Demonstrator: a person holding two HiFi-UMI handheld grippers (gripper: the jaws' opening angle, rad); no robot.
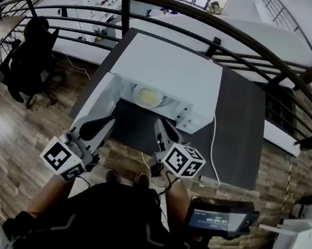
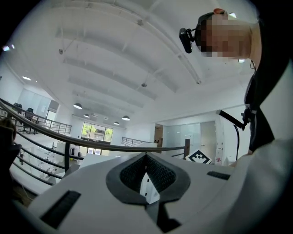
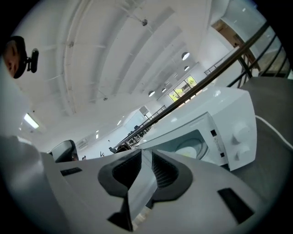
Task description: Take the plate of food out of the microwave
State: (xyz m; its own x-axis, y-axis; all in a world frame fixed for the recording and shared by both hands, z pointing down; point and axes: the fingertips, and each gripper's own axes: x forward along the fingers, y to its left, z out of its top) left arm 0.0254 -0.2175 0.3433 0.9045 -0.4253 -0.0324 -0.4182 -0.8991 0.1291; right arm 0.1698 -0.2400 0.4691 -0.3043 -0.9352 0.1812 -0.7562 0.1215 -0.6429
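the plate of food [image 1: 147, 96] is not yet out: it sits in the middle of the open microwave [image 1: 168, 74], whose door [image 1: 97, 101] is swung out to the left. both claws hang in front of the opening, apart from the plate. the left claw [image 1: 95, 129] has its jaws pressed together with nothing in them. the right claw [image 1: 163, 133] has its jaws parted only by a thin slit and also holds nothing. i think the step in hand is the reach. to do it well, a claw should open wider before it goes in, come low and level to the near rim of the plate, bite it firmly, then pull straight out without tilting, so the food does not slide. the microwave stands on a dark grey tabletop [image 1: 240, 132] beside a curved railing [image 1: 226, 28]. the floor [image 1: 13, 125] is of wooden planks, and a black office chair [image 1: 30, 59] stands at the left in a bright, open hall.
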